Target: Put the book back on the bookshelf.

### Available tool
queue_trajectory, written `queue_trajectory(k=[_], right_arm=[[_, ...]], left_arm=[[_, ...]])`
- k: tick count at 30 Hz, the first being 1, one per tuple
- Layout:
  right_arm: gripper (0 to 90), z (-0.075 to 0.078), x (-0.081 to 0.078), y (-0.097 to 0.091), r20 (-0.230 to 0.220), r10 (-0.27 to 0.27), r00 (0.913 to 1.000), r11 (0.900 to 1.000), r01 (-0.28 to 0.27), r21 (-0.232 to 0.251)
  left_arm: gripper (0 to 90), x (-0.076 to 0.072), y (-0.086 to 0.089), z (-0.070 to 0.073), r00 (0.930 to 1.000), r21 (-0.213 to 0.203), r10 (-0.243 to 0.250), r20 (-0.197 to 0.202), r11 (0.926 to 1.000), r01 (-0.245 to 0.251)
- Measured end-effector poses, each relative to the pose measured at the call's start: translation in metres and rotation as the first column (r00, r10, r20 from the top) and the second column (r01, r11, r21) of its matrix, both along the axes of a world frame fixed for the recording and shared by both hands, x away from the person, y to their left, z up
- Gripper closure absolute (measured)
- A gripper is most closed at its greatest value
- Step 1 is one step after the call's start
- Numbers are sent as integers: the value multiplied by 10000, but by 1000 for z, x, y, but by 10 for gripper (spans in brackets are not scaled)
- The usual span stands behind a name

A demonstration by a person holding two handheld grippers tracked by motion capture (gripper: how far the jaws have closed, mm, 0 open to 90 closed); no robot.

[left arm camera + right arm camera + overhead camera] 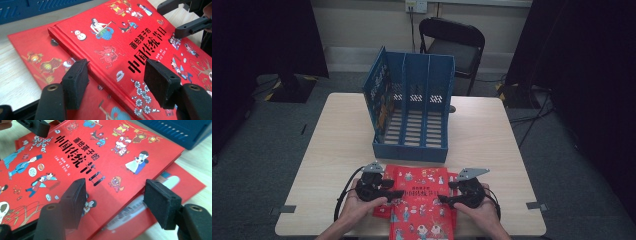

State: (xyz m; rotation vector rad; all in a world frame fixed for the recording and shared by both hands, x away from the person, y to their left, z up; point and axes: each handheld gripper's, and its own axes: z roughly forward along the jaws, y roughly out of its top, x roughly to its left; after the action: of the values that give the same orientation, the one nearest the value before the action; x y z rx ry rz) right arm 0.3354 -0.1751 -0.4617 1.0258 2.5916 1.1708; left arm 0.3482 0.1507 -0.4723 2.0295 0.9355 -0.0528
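A red hardcover picture book (pixel 419 200) with a black Chinese title lies face up at the table's front edge, on top of a thinner red book (pixel 380 209) that sticks out on both sides. My left gripper (pixel 393 188) is at the top book's left edge, open, its pads (pixel 75 77) hovering over the spine (pixel 82 57) without pressing it. My right gripper (pixel 447 192) is at the book's right edge, also open. In the right gripper view its pads (pixel 162 202) straddle the cover's edge (pixel 150 175) above the thinner book (pixel 175 185).
A blue file rack (pixel 409 150) with three slots stands mid-table just beyond the books, open side facing me. A black folding chair (pixel 454 42) is behind the table (pixel 482 135). Bare wood lies left and right of the rack.
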Motion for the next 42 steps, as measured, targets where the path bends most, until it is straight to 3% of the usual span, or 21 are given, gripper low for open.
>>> queue_trajectory(k=[7, 11, 14, 16, 20, 24, 32, 37, 39, 42], right_arm=[[339, 0, 4, -15, -27, -277, 9996, 9996, 277, 87], [262, -1, 5, -20, -53, -530, 9986, 9986, 531, 51], [208, -3, 7, -23, -254, -814, 9964, 9966, 816, 71], [206, -3, 7, -24, -350, -845, 9958, 9963, 850, 144], [183, -7, 11, -25, -792, -847, 9933, 9947, 889, 514], [178, -5, 8, -19, -465, -1066, 9932, 9940, 1076, 188], [204, 3, 4, -18, 210, -988, 9949, 9950, 984, 186], [239, 12, 1, -19, 634, -1009, 9929, 9927, 963, 723], [253, 14, 4, -17, 498, -878, 9949, 9907, 819, 1088], [246, 16, 11, -9, 300, -663, 9973, 9915, 625, 1141]], left_arm=[[362, 3, -13, 0, 9998, -150, -108, -157, 9998, 106], [363, 7, -23, 1, 9998, -54, -128, -155, 9999, 127], [363, 6, -28, 1, 9999, -8, -124, 4, 9999, 124], [364, 3, -29, -1, 9992, 76, -135, 385, 9999, 132], [363, 3, -28, -1, 9992, -12, -180, 364, 9998, 181], [362, 2, -28, -2, 9984, -13, -163, 540, 9999, 164], [308, -1, -30, -4, 9970, 3, -175, 754, 9998, 175], [301, 0, -29, -4, 9970, -47, -230, 734, 9997, 234], [322, 2, -27, -4, 9981, -175, -191, 586, 9996, 201], [324, 3, -27, -4, 9985, -291, -159, 518, 9994, 174]])
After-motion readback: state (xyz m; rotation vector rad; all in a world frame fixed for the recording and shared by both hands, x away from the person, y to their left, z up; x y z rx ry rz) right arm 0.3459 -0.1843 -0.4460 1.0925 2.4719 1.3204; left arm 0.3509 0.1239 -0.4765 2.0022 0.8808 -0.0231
